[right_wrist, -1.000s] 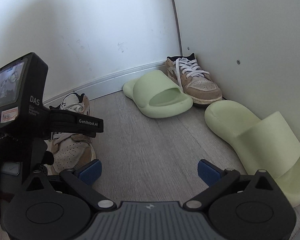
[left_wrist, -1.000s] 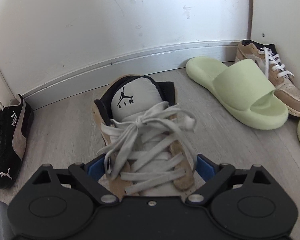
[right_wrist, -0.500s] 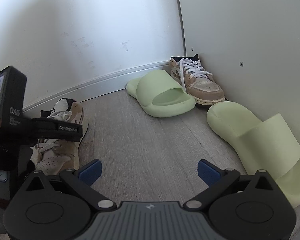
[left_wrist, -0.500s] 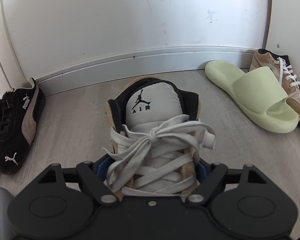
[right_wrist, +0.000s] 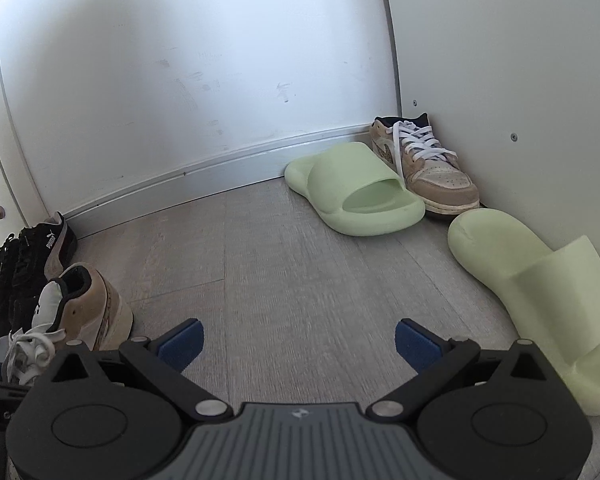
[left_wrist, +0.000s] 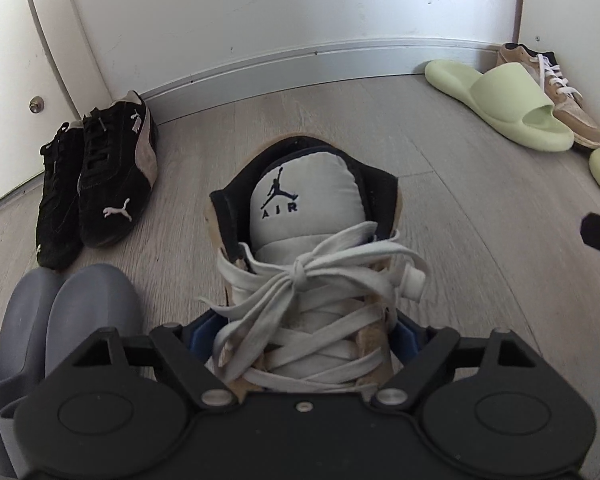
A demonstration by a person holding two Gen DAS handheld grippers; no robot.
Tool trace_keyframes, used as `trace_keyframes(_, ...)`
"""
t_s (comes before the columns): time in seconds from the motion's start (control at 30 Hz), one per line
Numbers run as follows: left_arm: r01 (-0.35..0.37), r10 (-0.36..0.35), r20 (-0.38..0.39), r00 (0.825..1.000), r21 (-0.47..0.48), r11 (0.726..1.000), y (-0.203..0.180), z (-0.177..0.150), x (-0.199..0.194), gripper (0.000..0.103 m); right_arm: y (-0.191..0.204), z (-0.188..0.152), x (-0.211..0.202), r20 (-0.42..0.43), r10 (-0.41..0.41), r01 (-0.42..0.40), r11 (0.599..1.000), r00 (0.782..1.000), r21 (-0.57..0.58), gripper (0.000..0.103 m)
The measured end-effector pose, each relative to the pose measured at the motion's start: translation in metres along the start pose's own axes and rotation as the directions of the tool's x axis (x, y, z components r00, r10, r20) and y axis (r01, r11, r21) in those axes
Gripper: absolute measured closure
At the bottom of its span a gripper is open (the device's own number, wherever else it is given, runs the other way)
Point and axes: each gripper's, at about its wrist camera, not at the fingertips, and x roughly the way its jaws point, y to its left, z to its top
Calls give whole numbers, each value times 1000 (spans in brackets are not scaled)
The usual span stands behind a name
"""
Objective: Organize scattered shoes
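The left gripper (left_wrist: 304, 332) has its fingers pinching the tan sneaker (left_wrist: 308, 240) at the laces, just right of the black sneakers (left_wrist: 96, 176). The right gripper (right_wrist: 299, 340) hangs with fingers spread above the floor (right_wrist: 300, 256), green slides (right_wrist: 356, 190) beyond.

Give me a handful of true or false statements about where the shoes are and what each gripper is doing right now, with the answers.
1. The left gripper is shut on the tan lace-up sneaker with the grey tongue. True.
2. The right gripper holds a pale green foam slide. False: its fingers are open over bare floor.
3. The pair of black suede sneakers stands side by side near the wall. True.
4. The two pale green foam slides lie neatly paired. False: they lie apart, pointing different ways.
5. The matching tan sneaker sits in the corner, beside a green slide. True.
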Motion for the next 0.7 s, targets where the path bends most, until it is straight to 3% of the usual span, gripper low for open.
trace_keyframes(0.13, 12, -11, 13, 1000, -36, 999, 6, 4, -14, 17, 2, 2, -2, 18, -5, 5, 1000, 1000, 1, 2)
trace_keyframes(0.17, -5, 6, 55, 998, -27, 1000, 4, 8, -22, 16, 1, 3, -4, 28, -10, 10, 1000, 1000, 4, 2)
trace_keyframes(0.27, -104, 88, 156, 984, 99, 990, -10, 12, -30, 9, -7, 9, -6, 62, -25, 25, 1000, 998, 8, 2)
trace_keyframes(0.33, -175, 116, 229, 967, 256, 951, -26, 9, -31, 9, -13, 13, -7, 87, -37, 36, 999, 995, 10, 2)
trace_keyframes(0.43, -276, 89, 364, 927, 502, 820, -49, -10, -37, 9, -29, 22, -10, 119, -76, 74, 997, 990, 26, 2)
trace_keyframes(0.53, -362, -18, 477, 879, 690, 627, -67, -34, -46, 9, -48, 32, -14, 157, -126, 119, 992, 980, 50, 2)
trace_keyframes(0.57, -358, -47, 487, 872, 701, 617, -70, -34, -49, 9, -51, 34, -15, 163, -136, 128, 990, 977, 57, 2)
trace_keyframes(0.6, -345, -62, 485, 872, 700, 625, -72, -32, -50, 9, -55, 34, -16, 168, -143, 134, 989, 975, 63, 2)
trace_keyframes(0.63, -320, -76, 481, 874, 685, 654, -73, -25, -51, 9, -59, 35, -17, 174, -155, 144, 987, 972, 74, 2)
trace_keyframes(0.67, -290, -73, 474, 877, 647, 705, -76, -14, -48, 9, -63, 35, -18, 179, -165, 152, 985, 970, 83, 2)
trace_keyframes(0.7, -286, -65, 481, 874, 618, 732, -82, -4, -46, 9, -66, 35, -19, 182, -173, 159, 983, 968, 89, 2)
